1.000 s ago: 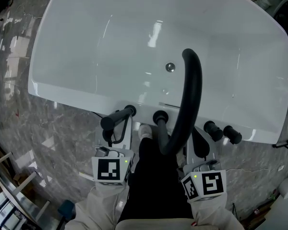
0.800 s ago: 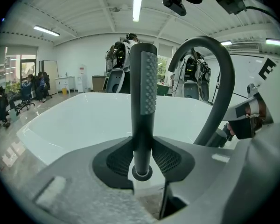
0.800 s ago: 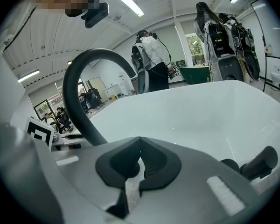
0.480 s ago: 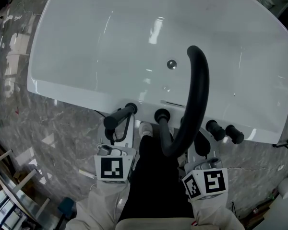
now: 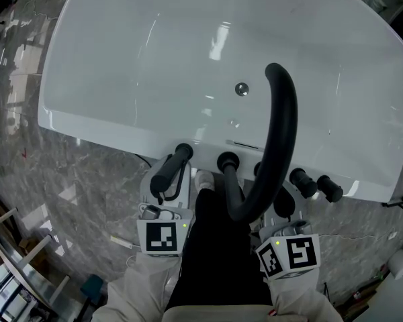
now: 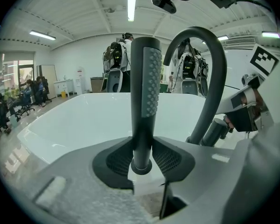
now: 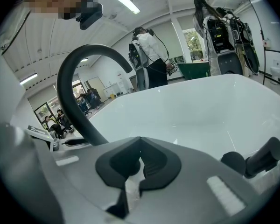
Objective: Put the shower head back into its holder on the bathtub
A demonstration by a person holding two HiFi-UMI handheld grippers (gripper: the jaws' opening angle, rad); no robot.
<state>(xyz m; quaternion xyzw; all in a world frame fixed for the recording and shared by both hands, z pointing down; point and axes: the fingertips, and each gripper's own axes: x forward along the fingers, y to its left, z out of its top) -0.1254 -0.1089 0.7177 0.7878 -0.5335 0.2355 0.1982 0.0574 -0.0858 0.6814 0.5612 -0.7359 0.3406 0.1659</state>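
Observation:
The dark grey shower head (image 5: 169,168) is a straight stick; its far end rests at the rim deck of the white bathtub (image 5: 114,133), and I cannot make out the holder under it. My left gripper (image 5: 166,188) is shut on its handle. In the left gripper view the shower head (image 6: 145,92) stands upright between the pads, dotted spray face to the right, and a thin black hose (image 6: 163,204) hangs below. My right gripper (image 5: 277,211) sits by the foot of the black arched spout (image 5: 282,129); its jaws (image 7: 133,164) are shut with nothing between them.
Black knobs stand along the deck: one (image 5: 226,161) beside the shower head, two more (image 5: 300,178) (image 5: 329,188) at the right. A round drain (image 5: 241,88) lies in the tub floor. Grey marble floor surrounds the tub. People and chairs (image 6: 123,64) stand far behind it.
The shower head has swung in the left gripper's hold: it lay more crosswise before and now points more directly at the tub's rim. The right gripper has barely moved.

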